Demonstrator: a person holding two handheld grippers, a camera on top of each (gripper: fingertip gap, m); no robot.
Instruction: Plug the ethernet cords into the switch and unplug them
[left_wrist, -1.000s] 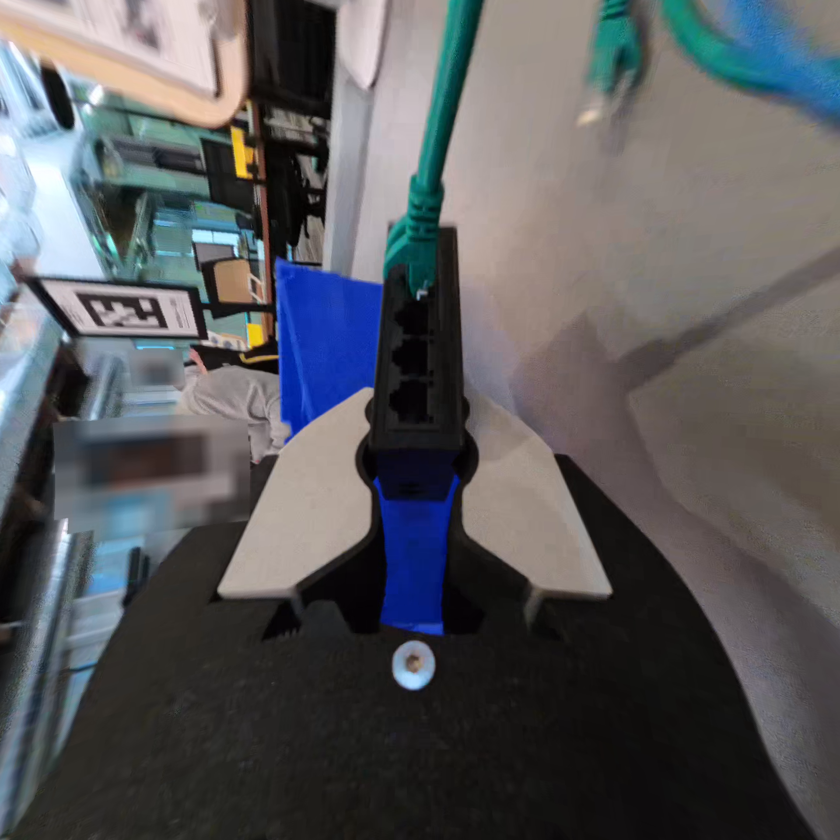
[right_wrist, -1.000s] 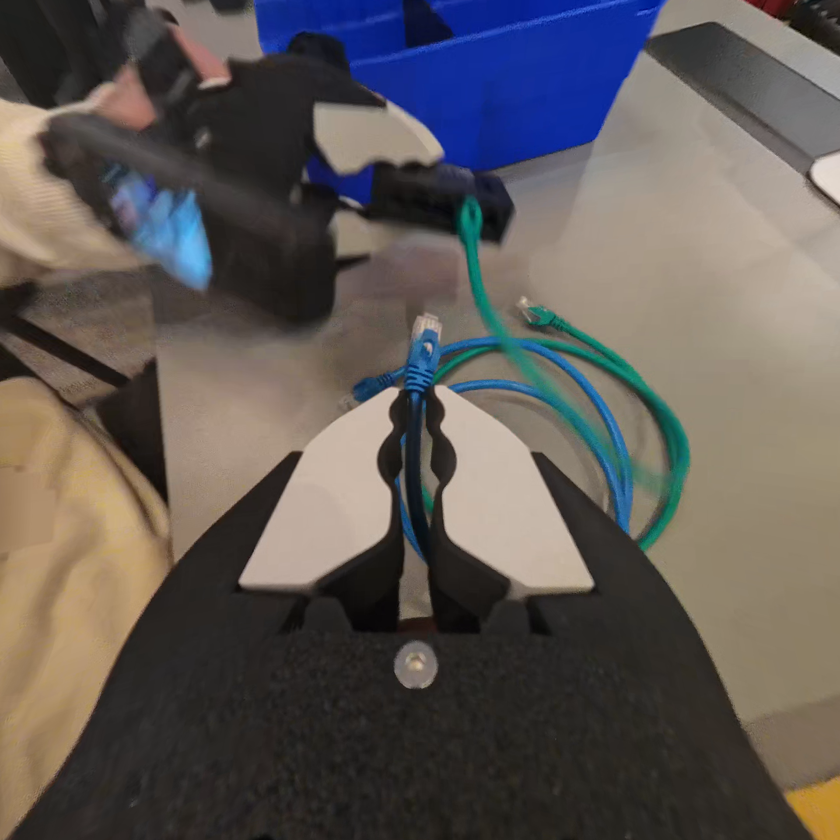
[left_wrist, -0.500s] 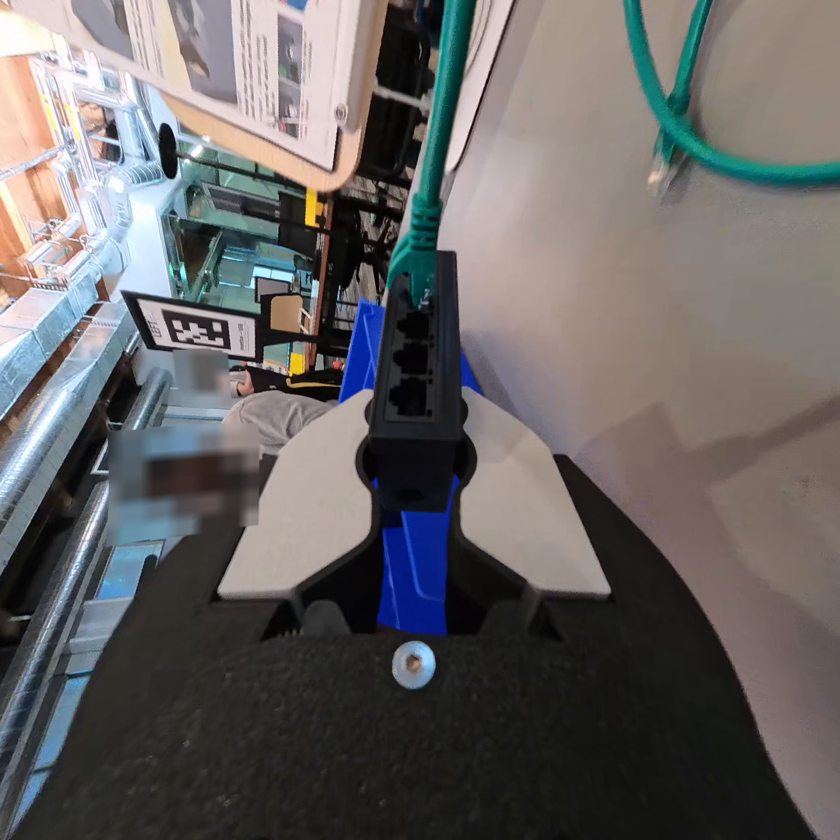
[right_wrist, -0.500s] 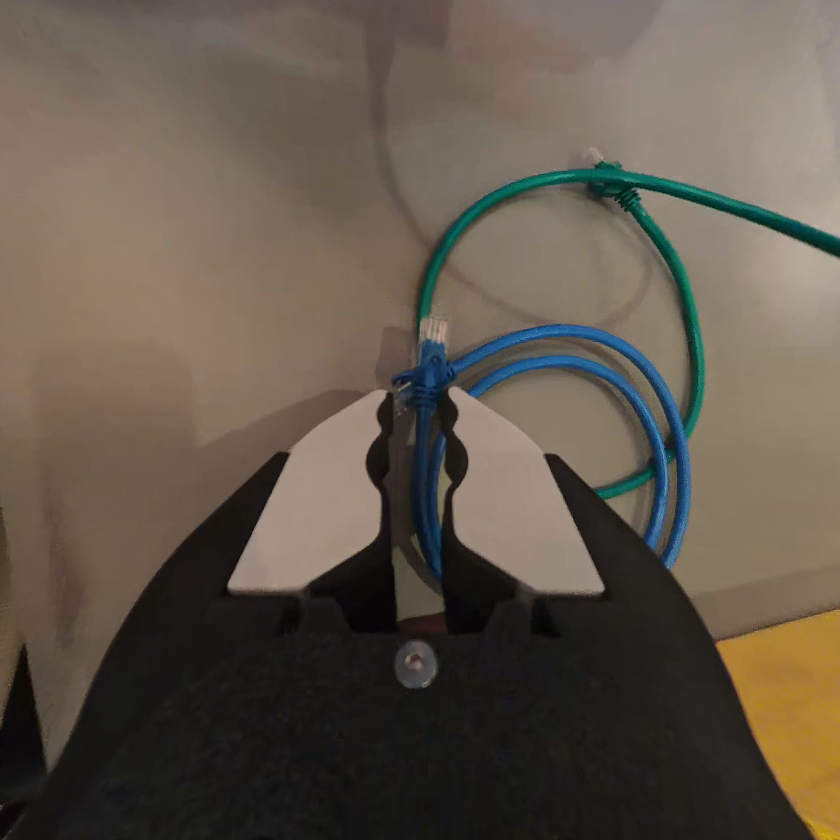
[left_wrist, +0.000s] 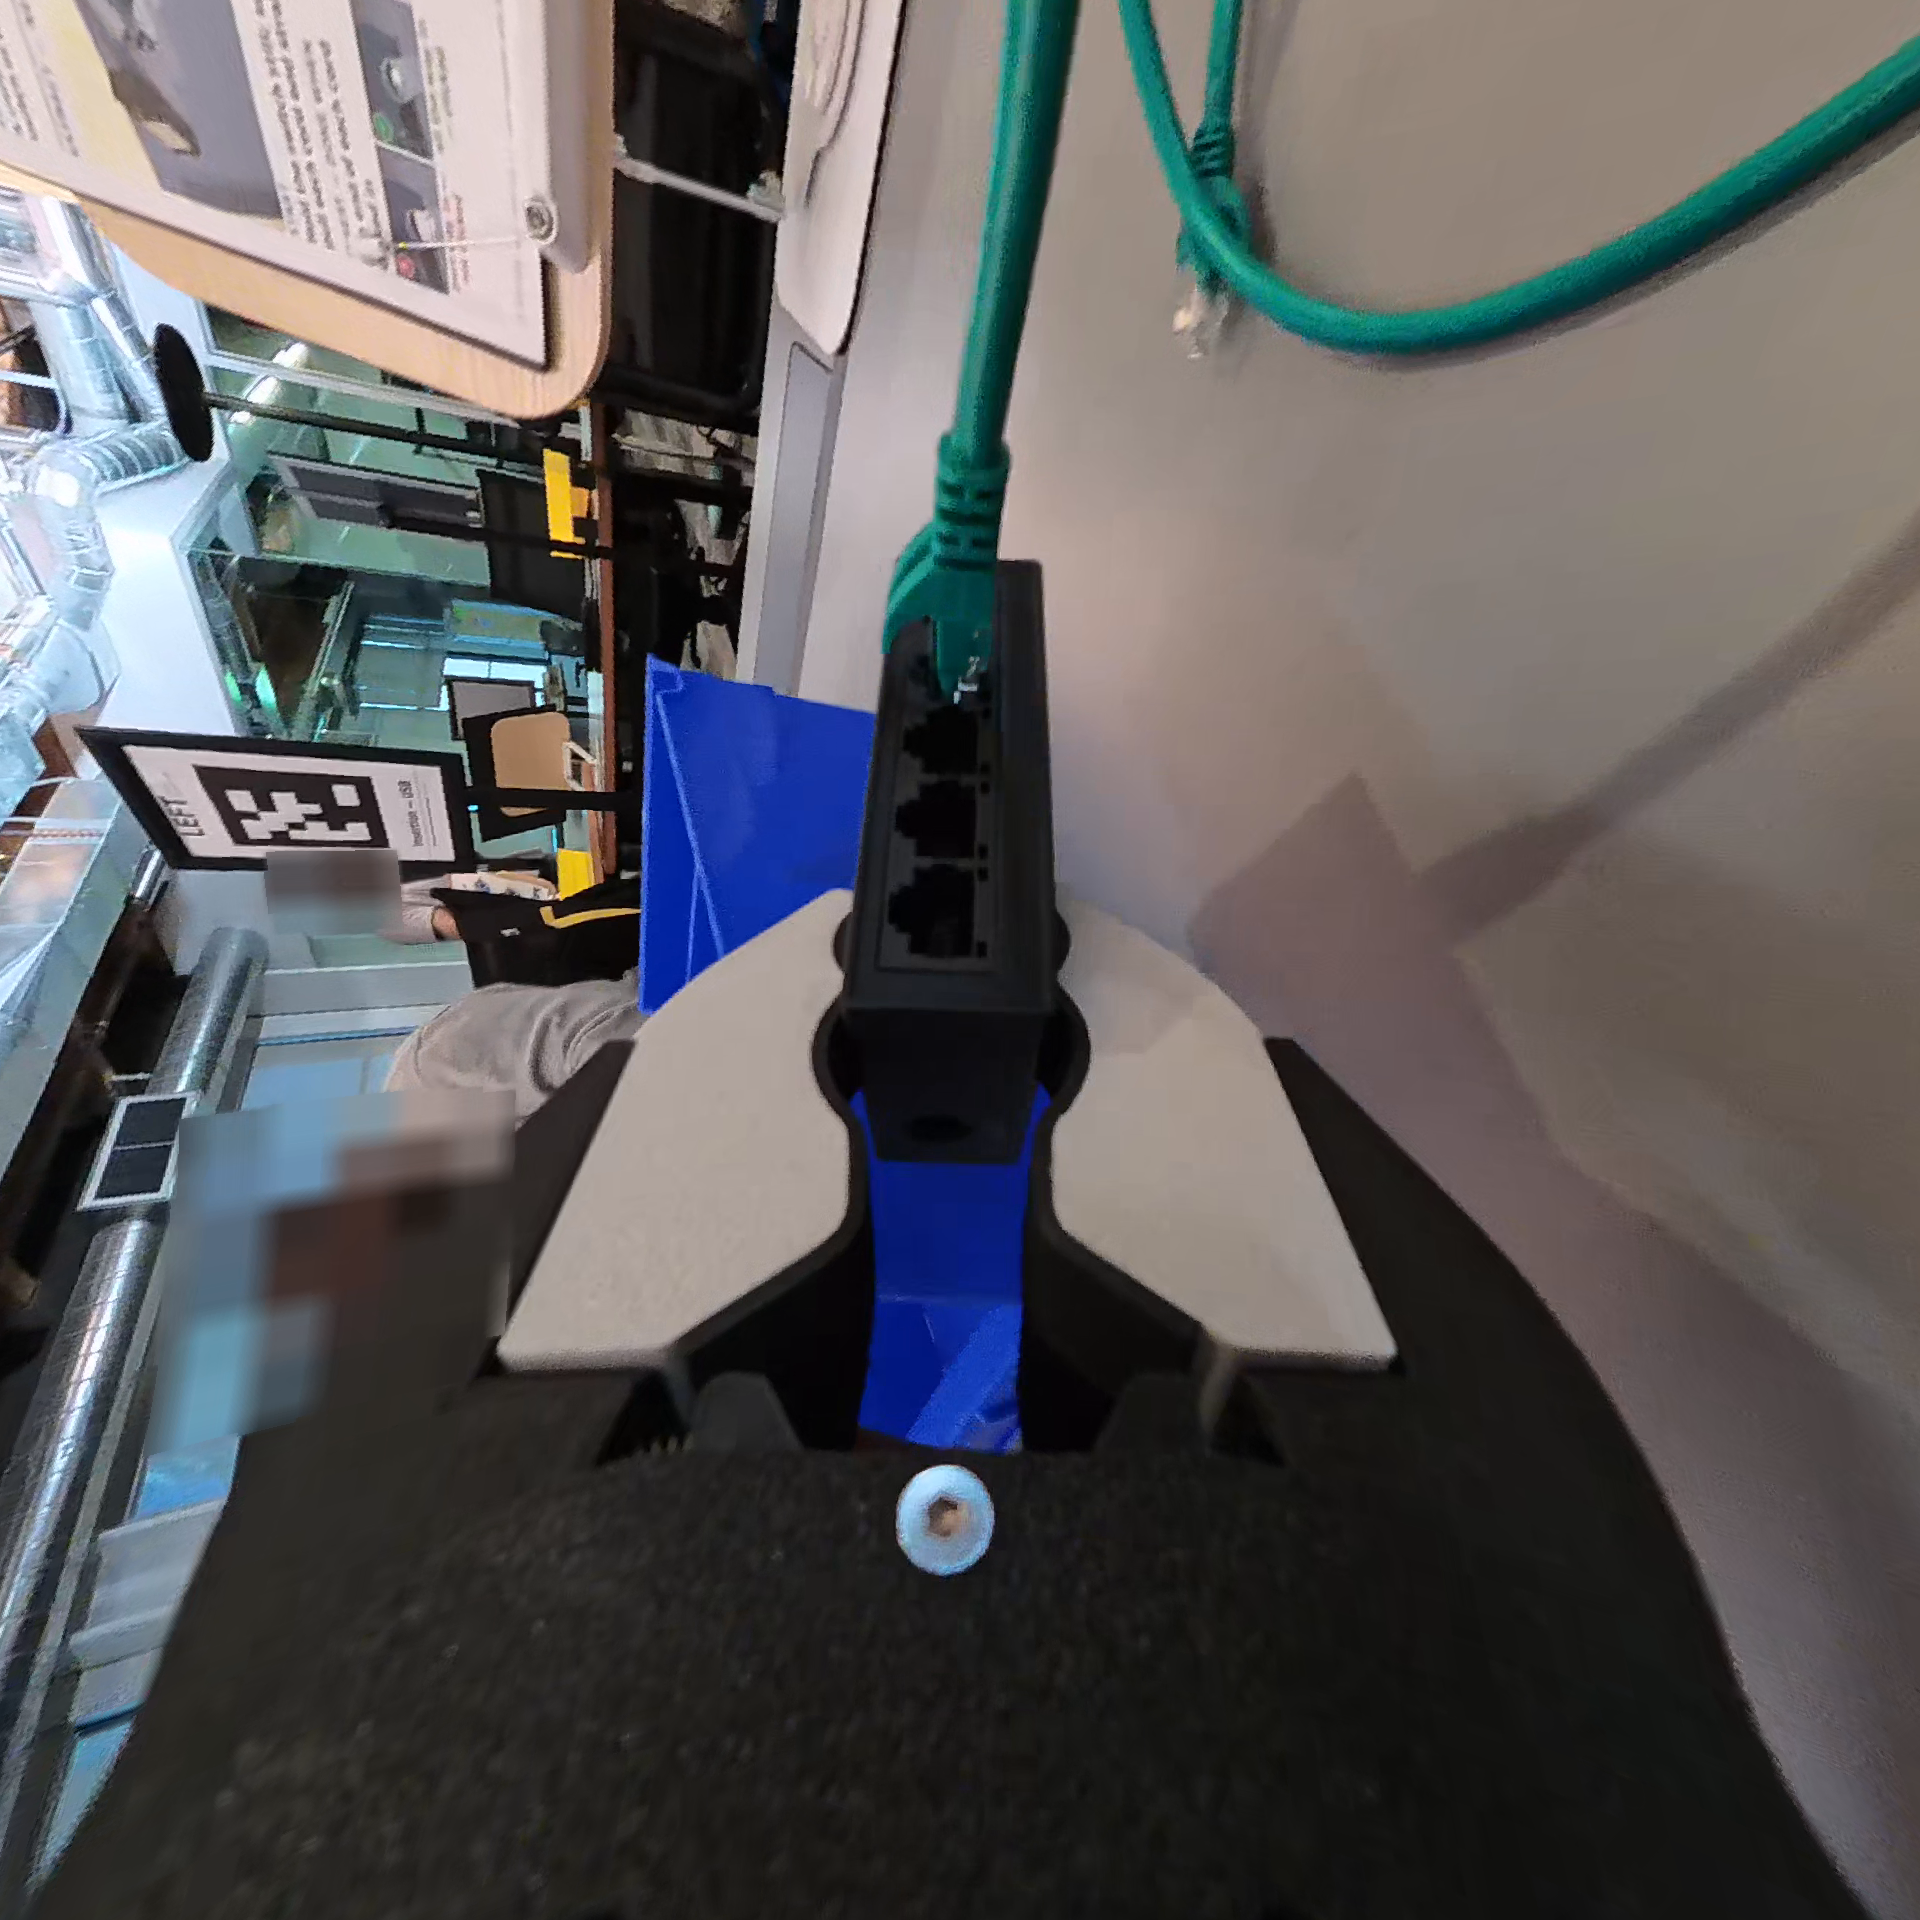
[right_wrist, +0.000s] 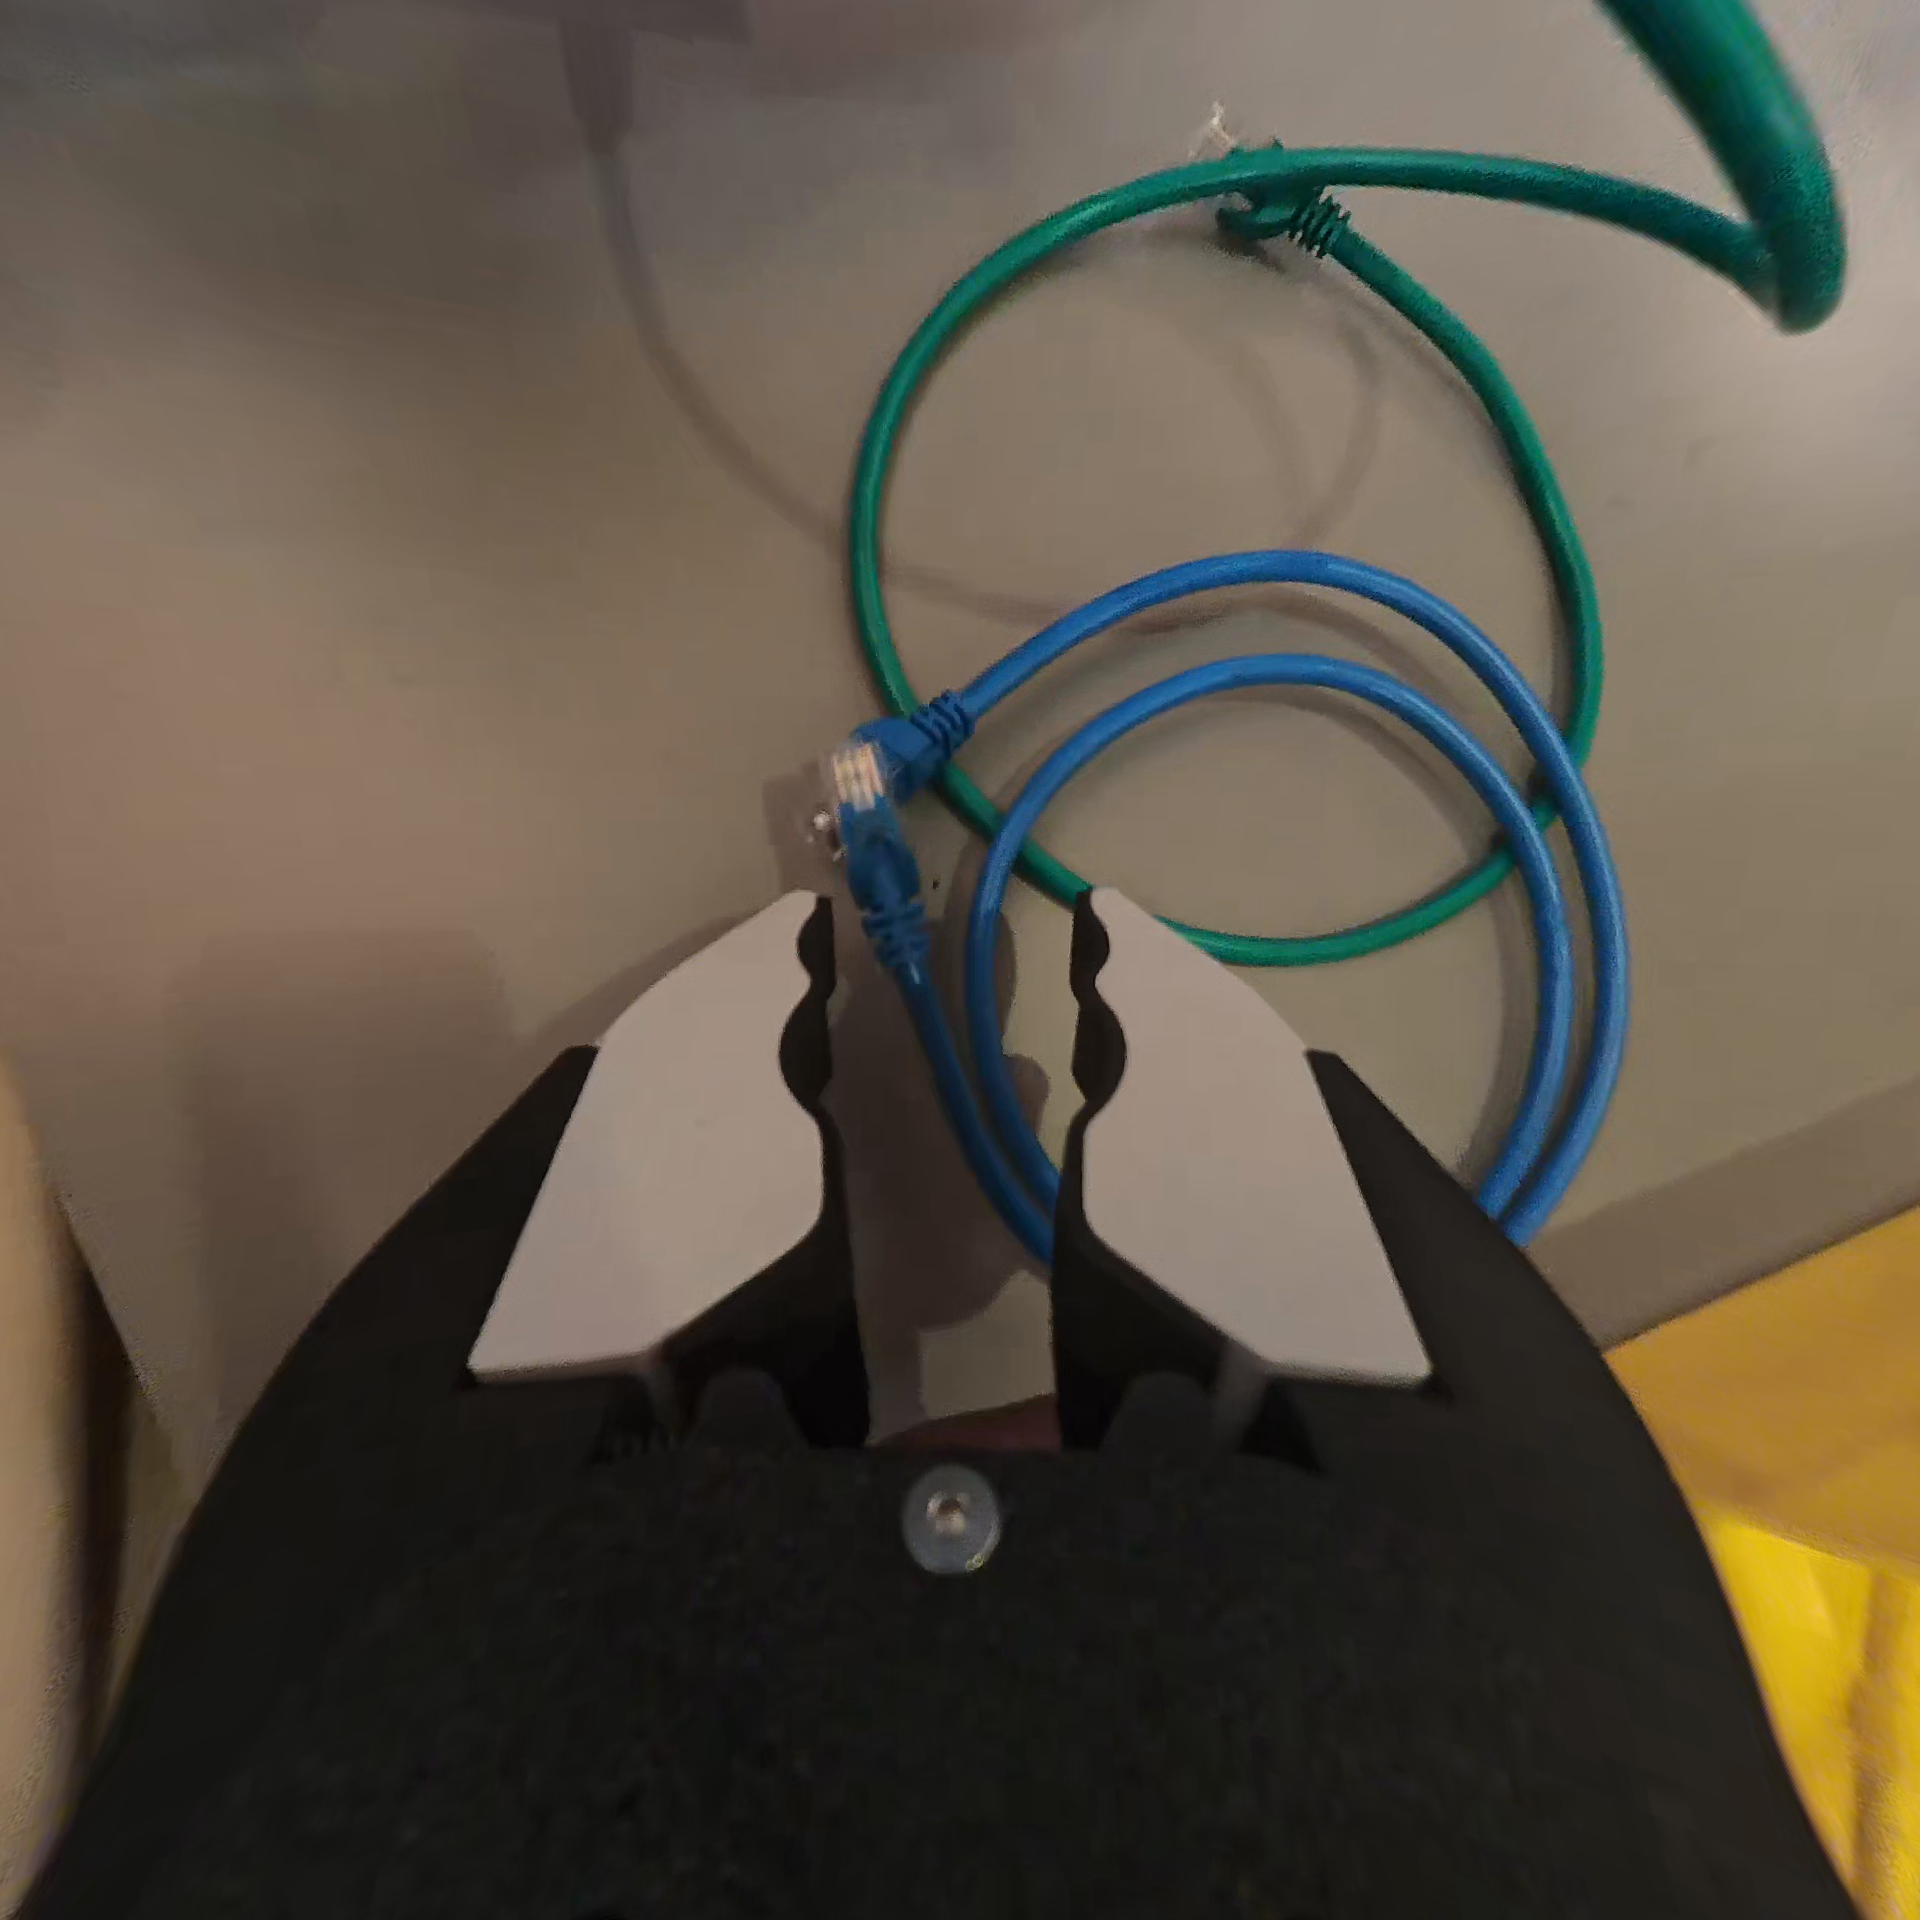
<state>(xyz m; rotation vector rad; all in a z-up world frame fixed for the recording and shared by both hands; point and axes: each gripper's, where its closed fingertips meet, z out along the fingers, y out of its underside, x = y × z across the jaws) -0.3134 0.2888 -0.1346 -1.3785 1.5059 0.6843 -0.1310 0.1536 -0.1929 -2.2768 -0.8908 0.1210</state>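
Clamping the black switch (left_wrist: 951, 914) by its near end, the left gripper (left_wrist: 951, 997) held it clear of the grey table (left_wrist: 1558, 623), with the green cord (left_wrist: 997, 312) seated in the farthest port (three ports stood vacant). The right gripper (right_wrist: 951, 914) stood apart over the table, the blue cord (right_wrist: 1288, 665) lying loose between its fingers, coiled across the green loop.

Your left gripper (left_wrist: 951, 966) is clamped on the near end of the black switch (left_wrist: 961, 831). The green cord (left_wrist: 1003, 270) is plugged into the switch's farthest port; three nearer ports show empty. The cord's free plug (left_wrist: 1195, 301) lies loose on the grey table (left_wrist: 1558, 727). A blue bin (left_wrist: 743, 821) sits behind.
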